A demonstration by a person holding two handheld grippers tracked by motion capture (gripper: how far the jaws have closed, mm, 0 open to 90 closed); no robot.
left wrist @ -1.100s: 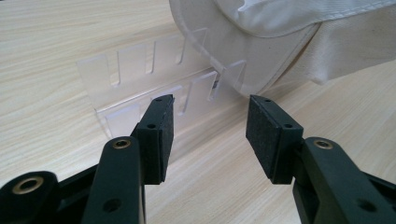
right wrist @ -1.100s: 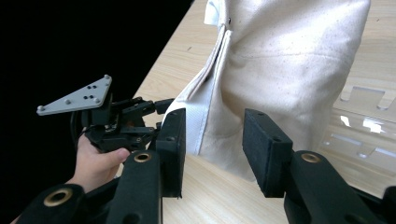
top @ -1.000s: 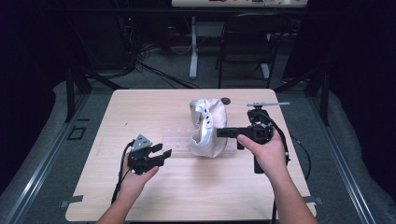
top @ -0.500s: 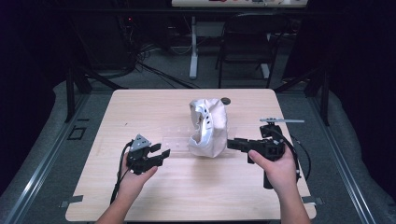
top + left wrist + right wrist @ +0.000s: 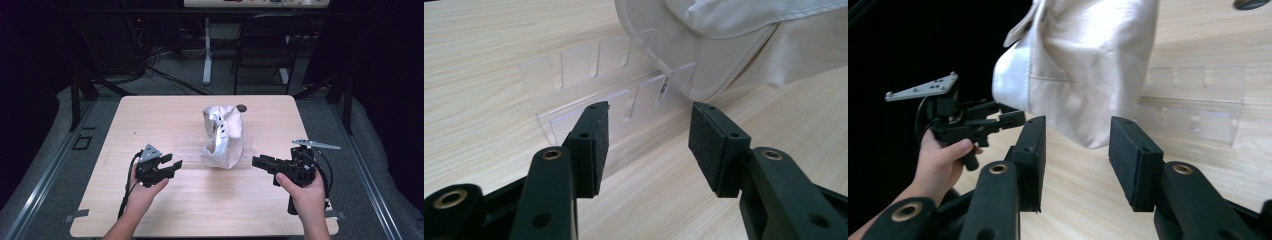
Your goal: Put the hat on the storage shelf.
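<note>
A white cloth cap sits propped on a clear slotted plastic rack in the middle of the wooden table. My left gripper hovers left of the rack, pointing right at it, open and empty. In the left gripper view the rack lies just ahead of the gripper, with the cap beyond. My right gripper is right of the cap, pointing left, open and empty. The right gripper view looks past that gripper to the cap, the rack and the left gripper.
A small dark round disc lies on the table just behind the cap. A black chair and a table leg stand on the floor beyond the far edge. Bare wood stretches along the front of the table.
My right gripper has drawn away from the cap's side, moving right, lower and nearer the front edge. The left gripper and the cap have stayed put.
</note>
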